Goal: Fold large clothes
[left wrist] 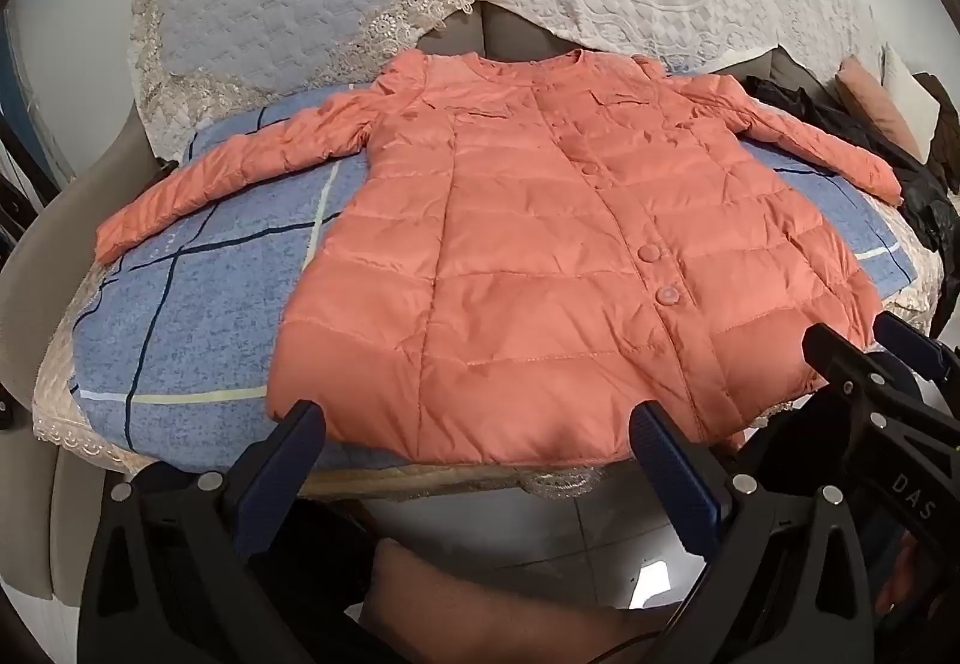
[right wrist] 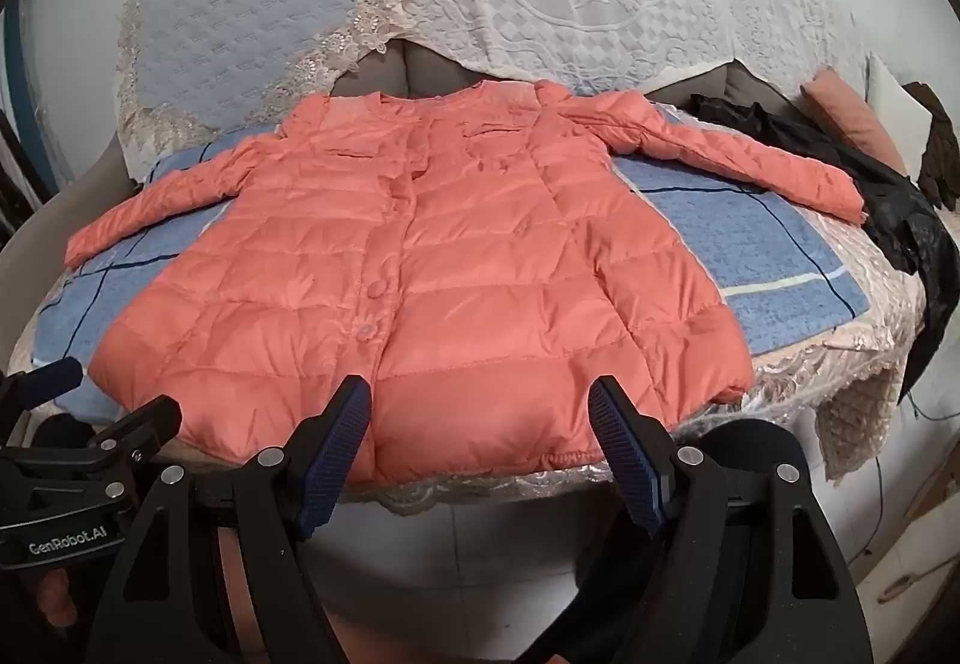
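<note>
On a blue checked sofa mat (left wrist: 198, 316) an orange jacket (left wrist: 540, 256) lies flat; left gripper (left wrist: 474, 424) and right gripper (right wrist: 480, 400) hover spread at its near hem, nothing folded yet; next, probably pinch a sleeve (right wrist: 750, 160).

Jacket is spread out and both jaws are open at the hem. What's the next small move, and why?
Probably take the left gripper out to the left sleeve and grip its cuff to fold it across the chest. The jacket lies flat, buttoned and face up on the blue mat, both sleeves out, nothing folded. Both grippers are open and hold nothing.
</note>
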A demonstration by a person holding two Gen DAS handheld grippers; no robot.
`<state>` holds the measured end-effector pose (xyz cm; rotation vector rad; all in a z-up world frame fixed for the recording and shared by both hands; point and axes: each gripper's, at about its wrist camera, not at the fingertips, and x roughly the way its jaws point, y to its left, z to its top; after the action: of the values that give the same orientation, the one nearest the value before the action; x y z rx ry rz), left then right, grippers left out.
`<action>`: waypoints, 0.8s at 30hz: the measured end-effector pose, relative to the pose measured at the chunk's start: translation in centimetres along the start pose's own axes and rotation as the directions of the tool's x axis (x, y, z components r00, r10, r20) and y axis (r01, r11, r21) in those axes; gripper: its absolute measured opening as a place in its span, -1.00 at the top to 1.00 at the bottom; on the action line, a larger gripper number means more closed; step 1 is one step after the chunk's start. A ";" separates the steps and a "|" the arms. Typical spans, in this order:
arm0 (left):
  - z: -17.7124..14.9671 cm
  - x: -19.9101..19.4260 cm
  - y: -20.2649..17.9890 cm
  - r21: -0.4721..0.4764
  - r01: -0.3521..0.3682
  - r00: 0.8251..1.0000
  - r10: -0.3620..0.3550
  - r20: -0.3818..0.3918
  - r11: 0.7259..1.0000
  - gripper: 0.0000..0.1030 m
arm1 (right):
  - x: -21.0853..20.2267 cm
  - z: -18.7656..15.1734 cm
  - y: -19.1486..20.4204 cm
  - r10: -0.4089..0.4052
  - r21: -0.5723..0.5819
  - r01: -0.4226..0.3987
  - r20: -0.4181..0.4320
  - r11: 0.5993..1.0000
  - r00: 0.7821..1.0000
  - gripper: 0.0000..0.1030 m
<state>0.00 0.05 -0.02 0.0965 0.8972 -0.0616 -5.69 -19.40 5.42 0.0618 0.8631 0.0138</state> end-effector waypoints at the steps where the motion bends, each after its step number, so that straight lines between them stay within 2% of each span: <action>1: 0.0 0.0 0.1 -0.004 0.001 1.000 -0.001 0.000 1.000 -0.99 | -0.1 0.0 0.0 -0.006 0.000 0.006 0.013 1.000 1.000 -0.46; 7: 0.4 0.3 0.2 -0.021 0.004 1.000 -0.004 -0.027 1.000 -0.99 | -0.3 -0.1 -0.1 -0.017 -0.006 0.017 0.003 1.000 1.000 -0.46; 14: -0.1 -0.3 0.0 -0.022 -0.001 1.000 0.000 -0.005 1.000 -0.99 | -0.6 -1.0 -1.1 -0.027 -0.008 0.027 0.022 1.000 0.999 -0.46; 24: 0.2 -1.3 0.0 -0.013 -0.009 1.000 0.010 0.023 1.000 -0.99 | -0.9 -0.1 -0.1 -0.040 -0.019 0.040 0.012 0.999 0.999 -0.46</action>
<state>-0.63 0.01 1.10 0.0880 0.8740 -0.0482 -6.37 -19.49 6.03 0.0269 0.8520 -0.0160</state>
